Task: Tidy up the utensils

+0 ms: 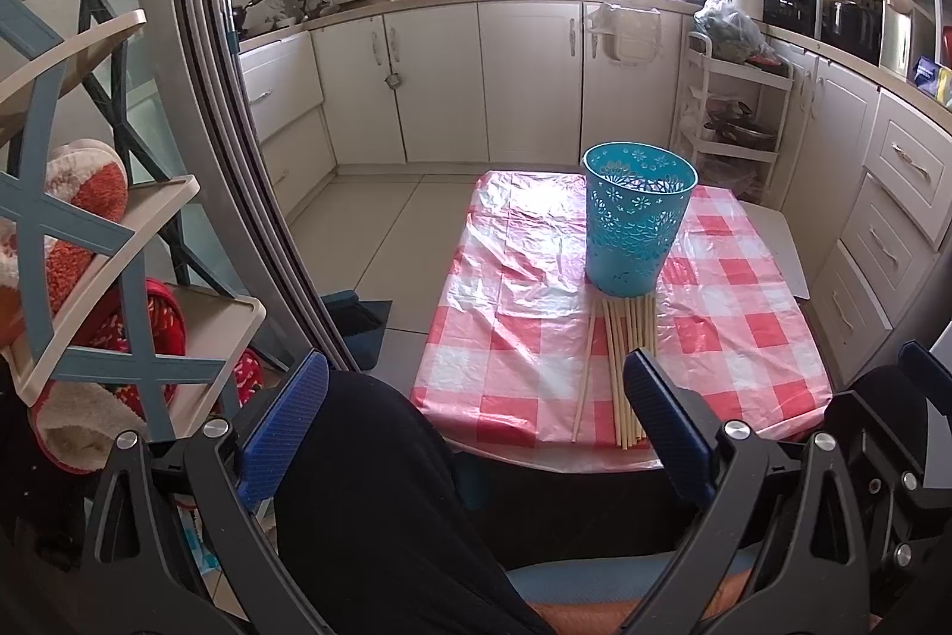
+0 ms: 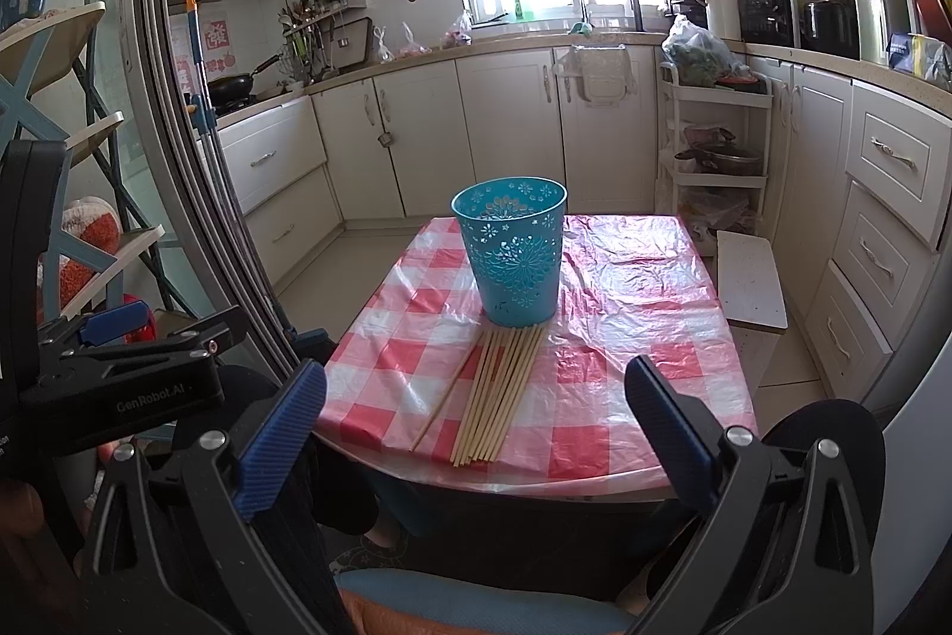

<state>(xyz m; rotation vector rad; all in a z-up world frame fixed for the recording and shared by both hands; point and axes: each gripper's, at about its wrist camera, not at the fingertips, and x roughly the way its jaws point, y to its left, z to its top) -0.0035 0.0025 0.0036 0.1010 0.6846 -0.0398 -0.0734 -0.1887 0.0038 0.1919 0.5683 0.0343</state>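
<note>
Nearest, both hand-held grippers are held back from the bench edge, with nothing between their ribbed blue pads: the left hand-held gripper (image 1: 476,418) with jaws spread wide, and the right hand-held gripper (image 2: 476,418) likewise agape. Ahead of them, a bundle of pale, thin wooden chopsticks (image 2: 500,391) is laid flat on the bench, covered in a glossy, creased red-and-white checked plastic cloth (image 2: 630,337). The long axis runs away from the grippers, toward the basket; one stick is splayed off on the bundle's left. The near ends are judged closer to the left gripper's right finger. Just beyond the far tips, a turquoise perforated plastic basket (image 2: 511,254) stands upright, tapered and apparently empty.
</note>
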